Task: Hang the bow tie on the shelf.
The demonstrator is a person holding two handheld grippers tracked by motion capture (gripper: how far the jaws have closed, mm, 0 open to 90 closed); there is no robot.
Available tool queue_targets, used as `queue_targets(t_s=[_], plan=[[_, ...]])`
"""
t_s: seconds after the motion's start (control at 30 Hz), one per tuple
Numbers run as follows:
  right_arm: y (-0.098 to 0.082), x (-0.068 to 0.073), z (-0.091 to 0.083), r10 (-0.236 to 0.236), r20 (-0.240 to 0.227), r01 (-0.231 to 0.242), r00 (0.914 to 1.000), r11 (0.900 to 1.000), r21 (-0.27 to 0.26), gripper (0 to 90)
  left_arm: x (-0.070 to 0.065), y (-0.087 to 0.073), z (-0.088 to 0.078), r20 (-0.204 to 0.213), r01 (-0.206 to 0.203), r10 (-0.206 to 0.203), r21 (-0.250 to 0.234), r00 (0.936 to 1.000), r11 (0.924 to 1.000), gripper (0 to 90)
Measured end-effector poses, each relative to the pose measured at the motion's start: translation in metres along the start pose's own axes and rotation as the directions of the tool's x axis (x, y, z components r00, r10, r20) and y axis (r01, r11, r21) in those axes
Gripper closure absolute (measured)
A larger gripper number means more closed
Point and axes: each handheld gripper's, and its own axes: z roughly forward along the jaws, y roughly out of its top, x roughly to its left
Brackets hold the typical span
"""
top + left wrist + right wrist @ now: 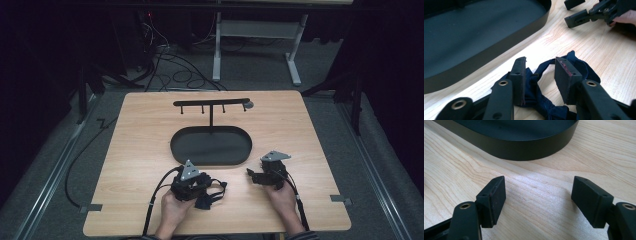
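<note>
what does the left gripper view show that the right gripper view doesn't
Left gripper view: a dark blue strap lies on the wood between the left gripper jaws, which stand partly open around it with a gap on the right side, and the right gripper shows farther off. Right gripper view: the right gripper's jaws stand wide apart over bare wood, nothing between them. Both: the black oval tray and the wooden table.

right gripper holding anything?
No: in the right gripper view the right gripper stands wide open over bare table, with nothing between its pads.
</note>
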Motion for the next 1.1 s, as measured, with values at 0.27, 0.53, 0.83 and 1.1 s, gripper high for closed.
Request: queue_targets(t_s=[0.27,0.53,0.83,1.1], plan=[[0.000,0.000,0.000,0.000,0.000,0.000,1.0000,1.000,0.000,29.2,-0.001,-0.001,0.007,0.003,-0.008,0.008,0.014,1.0000,0.9999,70.2],[0.000,0.000,0.000,0.000,0.000,0.000,1.0000,1.000,0.000,29.2,0.000,-0.002,0.010,0.010,-0.018,0.018,0.030,0.9998,0.9994,81.6],[0.000,0.000,0.000,-0.001,0.000,0.001,1.0000,1.000,0.000,29.1,-0.001,-0.003,0.008,0.017,-0.024,0.024,0.023,0.9996,0.9994,87.2],[0.000,0.000,0.000,0.000,0.000,0.000,1.0000,1.000,0.000,29.1,-0.001,-0.002,-0.003,0.007,-0.023,0.023,-0.014,0.9997,0.9996,87.3]])
